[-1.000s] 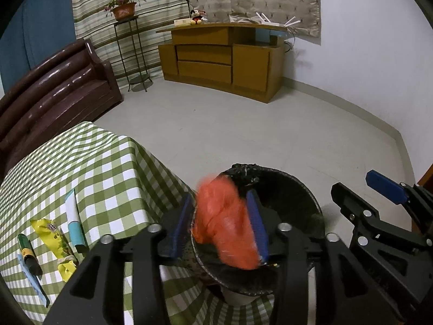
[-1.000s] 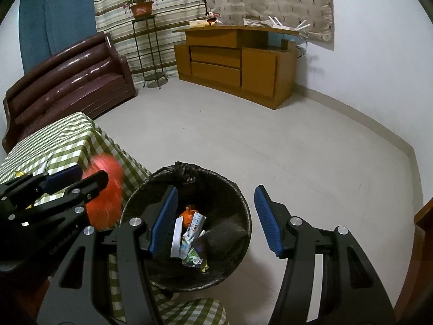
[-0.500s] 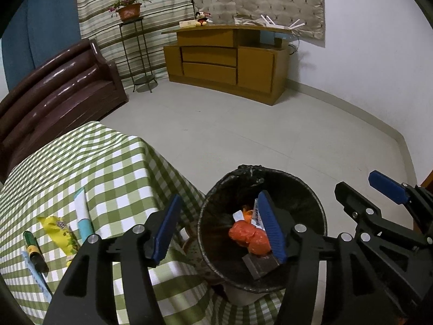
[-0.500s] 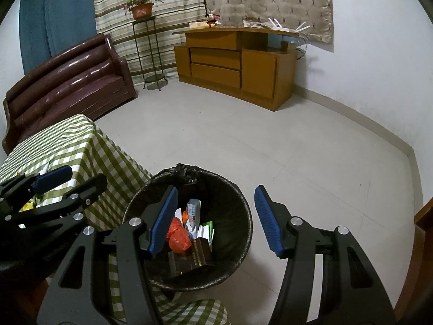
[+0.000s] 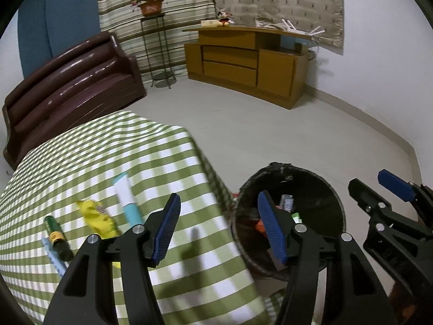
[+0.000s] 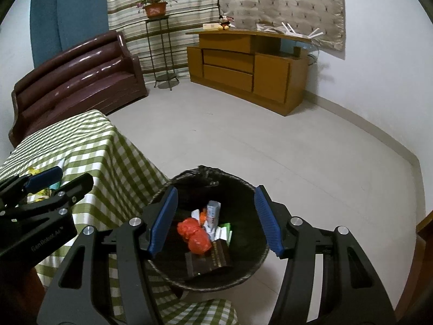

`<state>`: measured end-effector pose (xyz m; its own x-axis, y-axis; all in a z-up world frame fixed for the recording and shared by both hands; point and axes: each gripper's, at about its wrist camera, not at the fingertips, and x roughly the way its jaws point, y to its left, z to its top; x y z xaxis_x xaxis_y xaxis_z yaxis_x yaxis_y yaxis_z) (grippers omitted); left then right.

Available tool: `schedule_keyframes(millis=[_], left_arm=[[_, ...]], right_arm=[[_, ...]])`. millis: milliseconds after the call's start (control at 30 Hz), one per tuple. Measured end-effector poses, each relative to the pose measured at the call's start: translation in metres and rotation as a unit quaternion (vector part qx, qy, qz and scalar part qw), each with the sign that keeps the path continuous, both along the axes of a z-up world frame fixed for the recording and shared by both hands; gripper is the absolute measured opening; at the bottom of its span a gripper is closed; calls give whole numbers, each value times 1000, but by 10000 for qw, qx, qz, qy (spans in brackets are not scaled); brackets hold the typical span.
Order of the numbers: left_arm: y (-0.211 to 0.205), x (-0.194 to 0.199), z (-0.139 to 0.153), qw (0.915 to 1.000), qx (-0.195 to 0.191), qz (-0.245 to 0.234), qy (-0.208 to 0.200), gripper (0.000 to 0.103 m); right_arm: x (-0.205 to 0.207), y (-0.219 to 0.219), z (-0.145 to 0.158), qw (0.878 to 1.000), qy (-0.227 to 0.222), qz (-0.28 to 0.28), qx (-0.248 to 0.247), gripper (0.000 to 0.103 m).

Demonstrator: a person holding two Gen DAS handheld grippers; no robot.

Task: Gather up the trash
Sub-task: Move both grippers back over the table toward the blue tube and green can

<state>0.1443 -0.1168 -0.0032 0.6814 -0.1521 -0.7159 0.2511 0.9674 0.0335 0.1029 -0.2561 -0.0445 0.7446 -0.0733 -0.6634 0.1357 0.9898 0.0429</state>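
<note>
A black trash bin [image 6: 243, 187] stands on the floor beside the checked table [image 5: 81, 162]. In it lie an orange plastic wad [image 6: 196, 237], a brown box [image 6: 213, 260] and white wrappers. My right gripper [image 6: 215, 220] is open and empty above the bin. My left gripper [image 5: 219, 227] is open and empty over the table's right edge, with the bin [image 5: 319, 187] to its right. On the table lie a yellow wrapper [image 5: 98, 218], a white and teal tube [image 5: 127, 199], a green tube [image 5: 56, 233] and a blue strip [image 5: 52, 254].
A brown sofa [image 5: 70, 86] stands behind the table. A wooden cabinet [image 5: 249, 62] and a plant stand [image 5: 155, 43] are along the far wall. Bare floor [image 6: 270, 140] lies beyond the bin.
My left gripper opened and dropped the orange wad into the bin, then swung left from over the bin toward the table. The right gripper has stayed above the bin.
</note>
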Motion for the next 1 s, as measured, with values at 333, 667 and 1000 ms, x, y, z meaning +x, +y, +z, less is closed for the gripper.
schedule_keyframes(millis=[333,667,1000], left_arm=[[50,-7,4,9989,-40,477,-27,59],[104,-18,2,9954,-74,957,8,59],[153,-27,-4,9909,-115,1336,78,59]], right_arm=[[4,45,8,9990,-33,434,-33,58],[6,93,13,9961,-46,886,-40,58],[9,133,15,9923,0,1242,-21,58]])
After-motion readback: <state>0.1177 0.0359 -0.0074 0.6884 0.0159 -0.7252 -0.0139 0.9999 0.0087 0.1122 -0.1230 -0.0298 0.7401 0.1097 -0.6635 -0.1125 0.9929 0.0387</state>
